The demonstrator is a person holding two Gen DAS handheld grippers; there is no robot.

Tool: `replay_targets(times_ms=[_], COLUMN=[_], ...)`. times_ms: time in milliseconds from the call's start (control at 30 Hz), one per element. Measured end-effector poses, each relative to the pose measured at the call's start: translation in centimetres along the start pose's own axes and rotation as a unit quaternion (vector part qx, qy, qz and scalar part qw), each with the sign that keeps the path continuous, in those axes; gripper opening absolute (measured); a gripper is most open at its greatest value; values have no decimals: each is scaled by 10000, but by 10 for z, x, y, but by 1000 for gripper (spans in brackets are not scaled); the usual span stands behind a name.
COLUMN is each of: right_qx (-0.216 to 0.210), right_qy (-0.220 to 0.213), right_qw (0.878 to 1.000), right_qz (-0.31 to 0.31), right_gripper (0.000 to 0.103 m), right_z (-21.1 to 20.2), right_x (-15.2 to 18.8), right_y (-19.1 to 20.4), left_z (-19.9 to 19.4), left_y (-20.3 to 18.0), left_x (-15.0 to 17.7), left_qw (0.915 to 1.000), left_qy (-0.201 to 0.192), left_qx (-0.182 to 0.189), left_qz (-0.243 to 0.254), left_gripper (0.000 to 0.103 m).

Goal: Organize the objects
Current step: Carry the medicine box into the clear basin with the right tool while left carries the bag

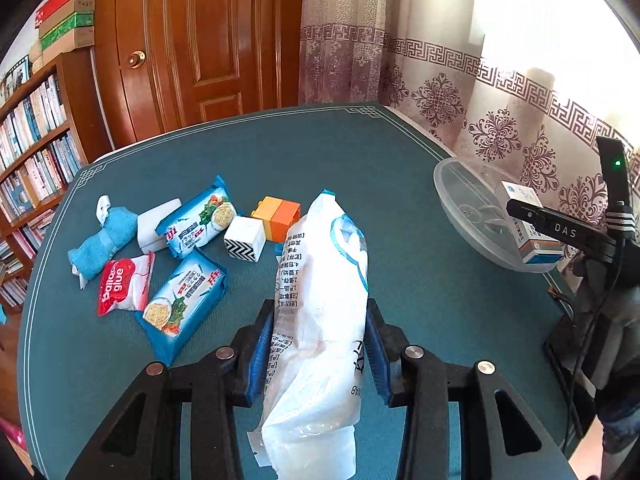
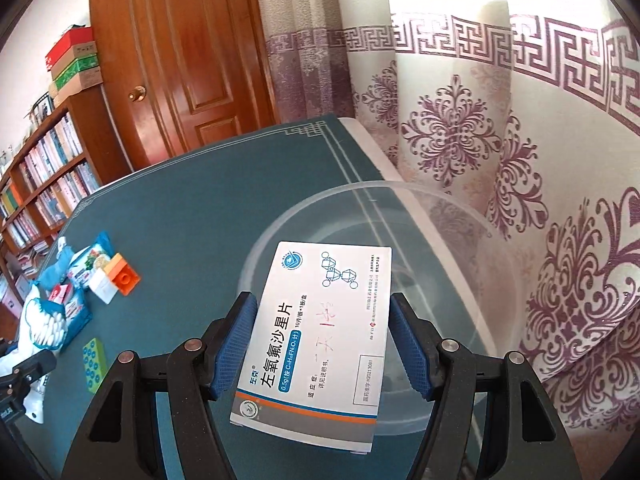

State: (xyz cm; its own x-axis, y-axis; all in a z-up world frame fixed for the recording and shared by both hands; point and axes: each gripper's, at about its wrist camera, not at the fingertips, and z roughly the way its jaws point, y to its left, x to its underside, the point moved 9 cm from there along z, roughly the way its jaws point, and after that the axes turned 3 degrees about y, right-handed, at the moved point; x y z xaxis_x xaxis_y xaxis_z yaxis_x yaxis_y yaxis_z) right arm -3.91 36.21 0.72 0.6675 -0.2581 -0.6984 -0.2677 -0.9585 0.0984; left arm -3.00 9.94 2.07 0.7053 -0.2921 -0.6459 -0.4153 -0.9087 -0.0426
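My left gripper (image 1: 320, 344) is shut on a white plastic bag of cotton swabs (image 1: 320, 276), held upright above the teal table (image 1: 360, 152). In the right wrist view that bag (image 2: 44, 328) shows at the lower left beside the left gripper (image 2: 30, 364). My right gripper (image 2: 324, 336) is shut on a white medicine box (image 2: 320, 328), its blue pads pressing on the box's long sides. The box hangs over a clear plastic bowl (image 2: 420, 208) at the table's right edge. From the left wrist view, the bowl (image 1: 464, 204) sits at the right with the medicine box (image 1: 528, 220) above its rim.
Loose items lie at the table's left: a blue towel (image 1: 104, 240), a white box (image 1: 154, 224), two blue cracker packets (image 1: 200, 220) (image 1: 184, 304), a red glue packet (image 1: 124, 284), a chevron cube (image 1: 245, 238), an orange-yellow block (image 1: 278, 218). A green block (image 2: 94, 360) lies nearer. Curtains hang right, a bookshelf (image 1: 36, 152) left.
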Motion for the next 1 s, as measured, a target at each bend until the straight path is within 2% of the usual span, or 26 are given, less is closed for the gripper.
replay_targets(times_ms=[167,333,533,833,1000], right_qx=[361,514,683,896,932], right_qy=[126,198,239,-213,-264], right_qw=[9991,9984,9973,9955,9950], right_qz=[161,156,93,-230,-229], right_gripper=[68,68,69,70,70], right_z=[16,26,33,4,4], right_x=[-4,-5,-2,4,2], right_y=[-41,-59,-67,-58,-63], left_z=[5,13,24,49,61], left_y=[-29,-54,-76,-113,-138], left_x=[-14,-28,-42,-68,-89], left_qw=[9995,9984,9969,9930,9902], left_qy=[-10,10,55,193,152], left_qx=[216,395,554,914,1115], left_qz=[230,396,556,719,822], left_gripper=[44,44,44,44,44])
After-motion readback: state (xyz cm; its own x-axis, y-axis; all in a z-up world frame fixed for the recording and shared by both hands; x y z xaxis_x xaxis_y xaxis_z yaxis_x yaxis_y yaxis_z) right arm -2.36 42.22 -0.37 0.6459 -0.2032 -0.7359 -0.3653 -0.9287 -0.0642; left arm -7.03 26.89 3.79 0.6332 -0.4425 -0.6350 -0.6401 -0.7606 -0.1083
